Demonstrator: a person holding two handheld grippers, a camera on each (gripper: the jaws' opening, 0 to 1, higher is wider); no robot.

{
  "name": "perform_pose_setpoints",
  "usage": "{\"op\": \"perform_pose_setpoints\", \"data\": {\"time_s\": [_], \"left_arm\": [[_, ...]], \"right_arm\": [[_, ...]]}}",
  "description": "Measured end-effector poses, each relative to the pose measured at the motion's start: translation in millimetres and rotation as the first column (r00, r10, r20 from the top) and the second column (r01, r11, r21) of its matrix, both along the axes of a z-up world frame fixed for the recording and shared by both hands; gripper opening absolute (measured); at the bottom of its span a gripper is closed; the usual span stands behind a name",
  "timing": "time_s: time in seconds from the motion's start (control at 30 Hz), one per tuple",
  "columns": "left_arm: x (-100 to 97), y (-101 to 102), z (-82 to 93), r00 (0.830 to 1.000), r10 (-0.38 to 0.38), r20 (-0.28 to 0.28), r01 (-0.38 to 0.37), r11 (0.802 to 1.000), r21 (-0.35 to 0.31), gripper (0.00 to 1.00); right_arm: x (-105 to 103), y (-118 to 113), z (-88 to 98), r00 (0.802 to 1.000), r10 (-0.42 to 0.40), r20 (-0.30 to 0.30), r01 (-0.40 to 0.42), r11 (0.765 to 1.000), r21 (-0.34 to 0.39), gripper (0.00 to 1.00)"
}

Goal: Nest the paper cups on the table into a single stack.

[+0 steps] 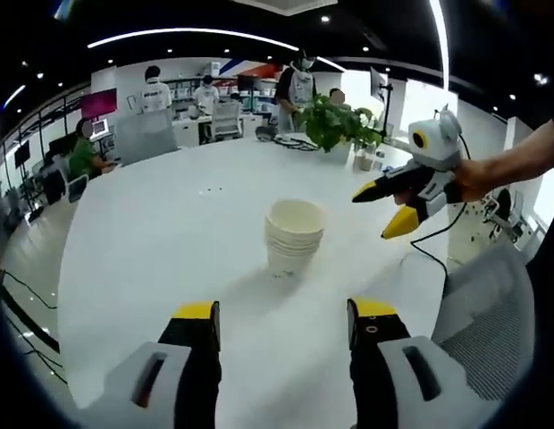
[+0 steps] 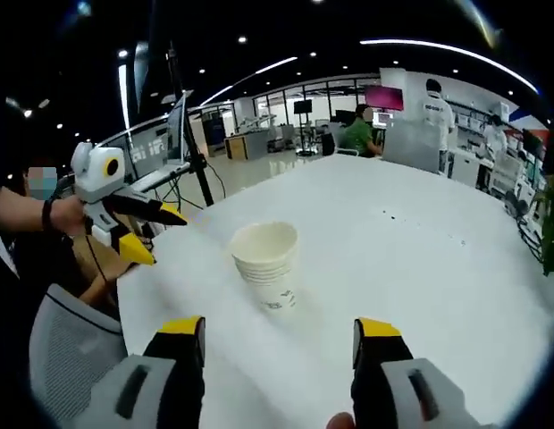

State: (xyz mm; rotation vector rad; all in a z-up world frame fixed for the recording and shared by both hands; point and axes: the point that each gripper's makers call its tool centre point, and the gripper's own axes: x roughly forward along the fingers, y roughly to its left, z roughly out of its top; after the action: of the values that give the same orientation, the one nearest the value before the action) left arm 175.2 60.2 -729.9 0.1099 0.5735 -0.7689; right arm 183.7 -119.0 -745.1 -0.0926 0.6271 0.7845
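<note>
While both tools (image 1: pixel 283 326) (image 2: pixel 281 344) gape wide, the cup stack (image 1: pixel 294 236) stands amid bare table (image 1: pixel 152 241).

The cups (image 1: pixel 294 236) are already nested — one short stack of white paper cups, upright on the white table (image 1: pixel 152 241), open mouth up. Several rims show in close layers just under the top one, and the bottom cup carries some small dark print low on its side — seen in the right gripper view (image 2: pixel 267 264). The stack stands alone, well in from the table's edge, nothing touching it.
</note>
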Motion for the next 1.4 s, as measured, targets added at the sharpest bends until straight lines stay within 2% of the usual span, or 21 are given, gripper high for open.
{"op": "perform_pose_setpoints", "data": {"time_s": [0.1, 0.2, 0.3, 0.43, 0.47, 0.6, 0.7, 0.8, 0.93, 1.07, 1.2, 1.3, 1.4], "left_arm": [[-13.7, -5.4, 4.4, 1.000, 0.022, 0.002, -0.022, 1.000, -0.019, 0.56], [-20.0, -1.6, 5.7, 0.997, 0.072, -0.001, -0.072, 0.995, -0.070, 0.56], [-32.4, -3.6, -0.5, 0.995, 0.097, -0.001, -0.097, 0.993, -0.071, 0.57], [-40.7, 3.8, -5.1, 0.990, 0.144, 0.001, -0.143, 0.986, -0.082, 0.58], [-42.3, 7.0, -5.0, 0.987, 0.161, 0.005, -0.160, 0.984, -0.081, 0.59], [-45.1, 16.7, 1.6, 0.977, 0.212, 0.030, -0.209, 0.974, -0.085, 0.59], [-50.9, 14.8, 3.9, 0.975, 0.217, 0.041, -0.214, 0.974, -0.078, 0.59], [-56.8, 14.1, 1.1, 0.977, 0.213, 0.023, -0.211, 0.974, -0.082, 0.59], [-64.8, 17.9, -6.3, 0.972, 0.235, 0.020, -0.233, 0.970, -0.063, 0.59], [-69.6, 16.4, -6.5, 0.969, 0.244, 0.026, -0.243, 0.969, -0.043, 0.59], [-68.7, 13.5, -6.4, 0.967, 0.253, 0.017, -0.251, 0.966, -0.055, 0.59], [-68.2, 12.7, -12.3, 0.969, 0.245, 0.034, -0.244, 0.970, -0.020, 0.60], [-68.9, 12.0, -12.1, 0.967, 0.254, 0.030, -0.254, 0.967, -0.017, 0.59]], "right_arm": [[-7.0, -7.4, 1.5, 1.000, -0.030, -0.004, 0.030, 0.999, 0.014, 0.68], [-13.8, -15.6, 4.7, 0.997, -0.082, -0.003, 0.082, 0.996, 0.046, 0.69], [-23.6, -22.4, 5.1, 0.993, -0.116, -0.005, 0.116, 0.991, 0.060, 0.71], [-42.6, -34.7, 1.8, 0.989, -0.147, -0.004, 0.147, 0.988, 0.054, 0.72], [-51.2, -35.6, 2.6, 0.987, -0.163, -0.004, 0.163, 0.985, 0.060, 0.72], [-63.7, -50.9, 5.1, 0.975, -0.221, 0.002, 0.220, 0.972, 0.079, 0.72], [-75.2, -59.7, 6.5, 0.969, -0.247, 0.005, 0.246, 0.966, 0.080, 0.73], [-79.9, -64.1, 8.8, 0.965, -0.263, 0.009, 0.261, 0.962, 0.084, 0.73], [-86.9, -67.0, 12.7, 0.966, -0.254, 0.042, 0.251, 0.967, 0.048, 0.73], [-91.5, -69.7, 14.2, 0.967, -0.250, 0.058, 0.248, 0.968, 0.036, 0.73], [-94.8, -67.1, 12.0, 0.963, -0.262, 0.058, 0.260, 0.965, 0.048, 0.73], [-99.2, -67.4, 15.0, 0.956, -0.284, 0.066, 0.280, 0.957, 0.073, 0.73], [-102.9, -67.1, 16.1, 0.952, -0.299, 0.062, 0.293, 0.951, 0.095, 0.73]]}}
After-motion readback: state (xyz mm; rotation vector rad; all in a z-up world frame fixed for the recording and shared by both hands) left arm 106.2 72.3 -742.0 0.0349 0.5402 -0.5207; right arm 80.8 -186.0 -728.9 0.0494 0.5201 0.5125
